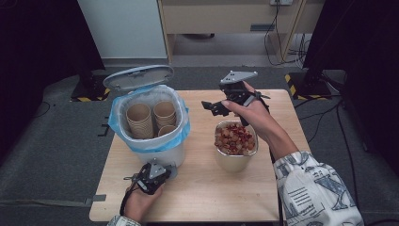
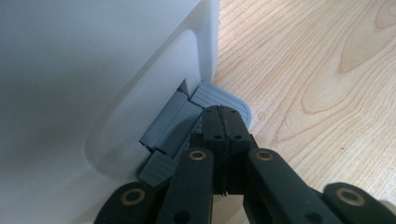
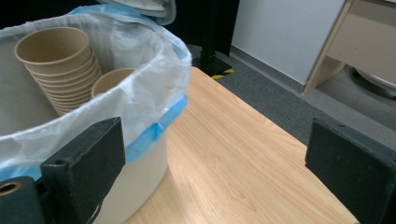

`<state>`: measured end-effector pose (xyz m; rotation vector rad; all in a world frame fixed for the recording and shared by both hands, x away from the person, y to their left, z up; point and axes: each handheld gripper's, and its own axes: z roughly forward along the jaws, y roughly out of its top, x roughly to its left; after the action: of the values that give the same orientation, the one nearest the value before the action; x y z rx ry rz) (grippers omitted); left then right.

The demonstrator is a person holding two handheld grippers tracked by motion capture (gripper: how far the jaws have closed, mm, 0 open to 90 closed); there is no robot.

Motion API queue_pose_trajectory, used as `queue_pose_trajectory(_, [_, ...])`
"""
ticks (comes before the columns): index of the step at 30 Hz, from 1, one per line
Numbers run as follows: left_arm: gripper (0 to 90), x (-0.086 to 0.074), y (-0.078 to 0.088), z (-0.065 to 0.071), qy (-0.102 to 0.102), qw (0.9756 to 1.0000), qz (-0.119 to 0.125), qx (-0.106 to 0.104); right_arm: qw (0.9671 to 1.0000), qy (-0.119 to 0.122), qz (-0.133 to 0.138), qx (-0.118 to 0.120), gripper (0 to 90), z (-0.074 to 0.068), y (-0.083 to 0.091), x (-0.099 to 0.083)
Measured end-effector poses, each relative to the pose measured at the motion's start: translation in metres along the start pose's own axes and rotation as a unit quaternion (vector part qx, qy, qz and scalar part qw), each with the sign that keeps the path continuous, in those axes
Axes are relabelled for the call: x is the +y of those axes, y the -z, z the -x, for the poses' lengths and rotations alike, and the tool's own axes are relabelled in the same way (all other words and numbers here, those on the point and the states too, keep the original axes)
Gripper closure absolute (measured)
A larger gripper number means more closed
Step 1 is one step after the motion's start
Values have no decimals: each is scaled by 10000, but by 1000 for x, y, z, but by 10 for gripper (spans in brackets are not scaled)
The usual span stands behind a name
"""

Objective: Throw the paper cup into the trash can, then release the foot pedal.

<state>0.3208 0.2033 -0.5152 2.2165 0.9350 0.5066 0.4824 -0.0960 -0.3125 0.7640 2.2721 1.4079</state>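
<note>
Seen from above, a white pedal bin (image 1: 155,150) with a blue-edged liner stands on a wooden table (image 1: 207,188), its grey lid (image 1: 138,76) raised and stacks of paper cups (image 1: 139,120) inside; the left gripper (image 1: 149,175) sits at the bin's base, while the right gripper (image 1: 220,106) hangs beyond a metal bowl of red and tan snack pieces (image 1: 235,141), jaws spread wide and holding nothing. In the left gripper view, the left gripper's jaws are pressed fully together, gripping nothing, their tips resting on the ribbed grey foot pedal (image 2: 219,97) just ahead of them, the bin wall (image 2: 93,70) close on one side and bare tabletop (image 2: 327,93) on the other. In the right gripper view, the wide-apart fingers (image 3: 88,158) frame open tabletop (image 3: 224,158) between them, with the bin's lined rim (image 3: 154,65) and cups (image 3: 58,51) touching-close beyond one finger. The likely risk is the closed tips slipping off the pedal's rounded edge, letting the lid drop; a swing of the right gripper could also snag the liner or knock the bowl. Free room lies toward the table's far corner.
</note>
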Motion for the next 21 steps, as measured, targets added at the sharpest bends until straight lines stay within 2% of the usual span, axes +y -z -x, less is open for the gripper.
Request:
queue_pose_trajectory(12, [875,0,0,1,14,10000,-3,-9,9992,-126,-71,-375,51,25,23,-18])
queue_pose_trajectory(15, [813,1,2,2,36,10000,40,-63,9983,-180,-127,-542,52,35,31,-26])
queue_pose_trajectory(17, [744,1,3,2,39,9999,93,-96,9979,-215,-162,-591,52,40,34,-30])
queue_pose_trajectory(21, [680,1,11,5,103,9996,231,-105,9971,-263,-199,-689,52,47,40,-37])
